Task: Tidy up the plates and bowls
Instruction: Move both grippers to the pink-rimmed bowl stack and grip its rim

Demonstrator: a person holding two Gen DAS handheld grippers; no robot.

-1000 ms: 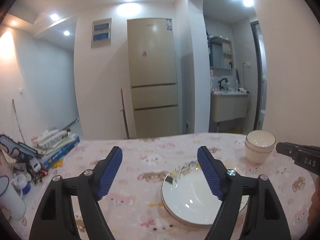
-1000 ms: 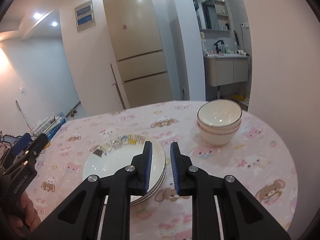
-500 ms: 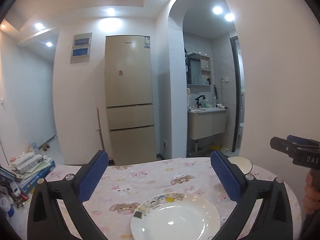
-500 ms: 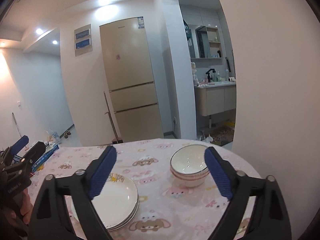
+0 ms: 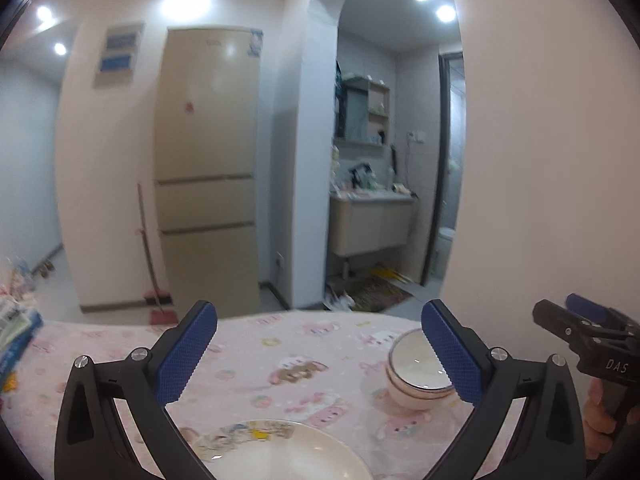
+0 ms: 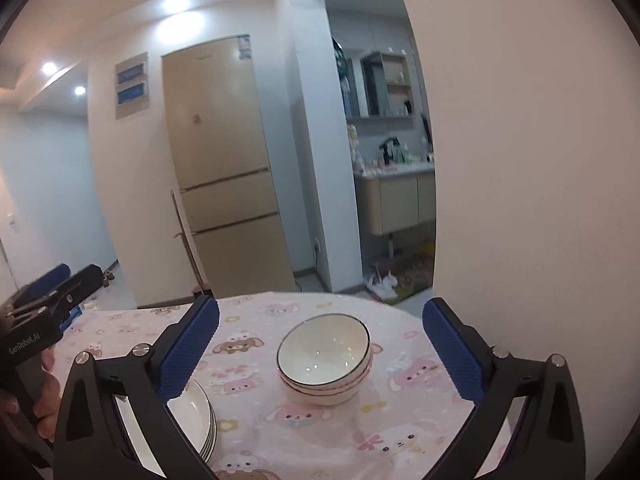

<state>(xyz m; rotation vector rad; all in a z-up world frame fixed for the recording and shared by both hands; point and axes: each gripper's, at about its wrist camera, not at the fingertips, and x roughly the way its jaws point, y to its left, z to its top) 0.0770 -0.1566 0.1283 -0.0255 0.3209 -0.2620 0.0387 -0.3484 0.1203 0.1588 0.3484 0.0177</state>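
plates (image 6: 196, 416) and bowls (image 6: 326, 360) both sit on my worktop (image 6: 400, 412), each in its own stack, and neither tool has hold of them. my left tool (image 5: 320, 354) is spread wide with nothing between its blue pads (image 5: 186, 354), hanging over the near part of the worktop and pointing a little downward; the rim of the plate stack, with a band of cartoon figures, shows low between its fingers, and the bowls stand further off to the right, partly hidden behind the right-side pad. my right tool (image 6: 320, 350) is opening, its jaws almost fully apart, with nothing pressed by the pads; the stack of bowls, white with a thin dark rim, is seen between them but beyond them, resting on the pink cartoon cloth. the plate stack lies just left of it, partly covered by the left-side finger. each tool shows up in the other's view, gripped by a hand (image 6: 44, 408) around its handle. on the left tool's body i read "genrobot.ai" (image 6: 24, 346); on the right tool's body (image 5: 600, 344) i can read only "das". past the worktop stand a tall beige fridge (image 6: 228, 168) with small stickers too blurred to read and an arched opening onto a washbasin cabinet (image 6: 404, 200).
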